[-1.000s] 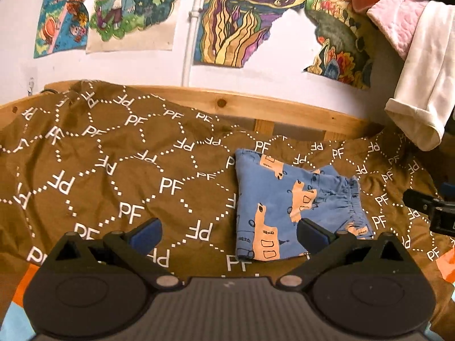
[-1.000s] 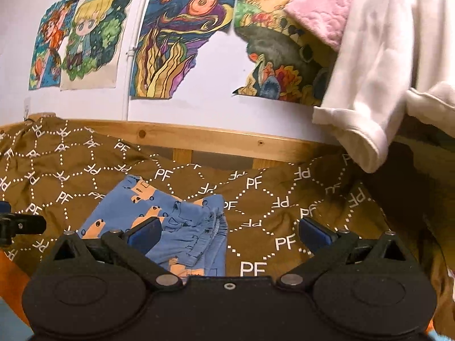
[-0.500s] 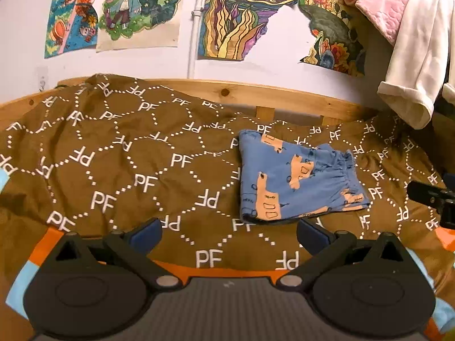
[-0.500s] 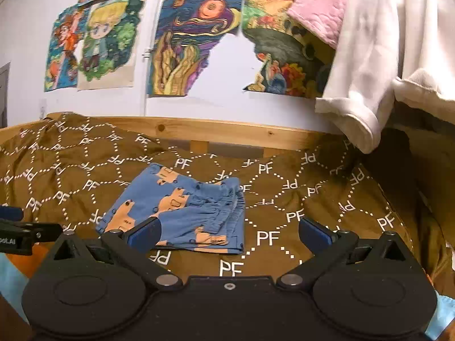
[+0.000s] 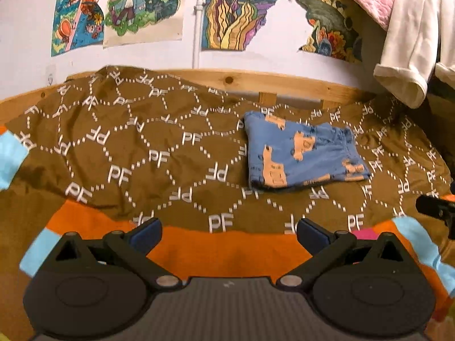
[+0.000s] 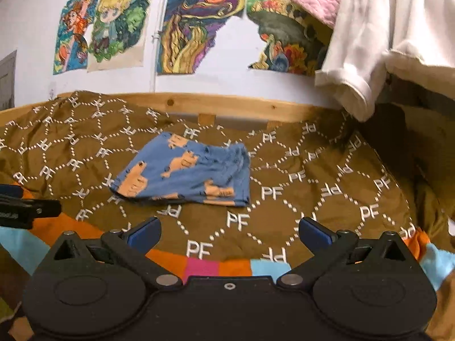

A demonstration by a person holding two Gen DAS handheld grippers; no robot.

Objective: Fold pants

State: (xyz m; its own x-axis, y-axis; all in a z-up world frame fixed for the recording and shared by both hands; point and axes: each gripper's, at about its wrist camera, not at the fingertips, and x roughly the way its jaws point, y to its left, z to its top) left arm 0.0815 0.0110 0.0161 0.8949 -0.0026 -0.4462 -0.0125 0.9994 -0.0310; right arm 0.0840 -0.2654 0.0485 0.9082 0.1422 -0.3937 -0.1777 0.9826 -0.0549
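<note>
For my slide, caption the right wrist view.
Open right gripper held back from folded blue pants lying on a brown patterned bedspread.

The only lettering that reads clearly is "PF", printed in white again and again across the brown bedspread [image 5: 159, 156], one pair inside each cell of its dotted lattice; many of the pairs appear turned or mirrored. In the right wrist view the same "PF" marks [image 6: 271, 191] cover the bedspread. Small pale lettering on the left claw [image 6: 28, 210] at that view's left edge is too blurred to read.
</note>
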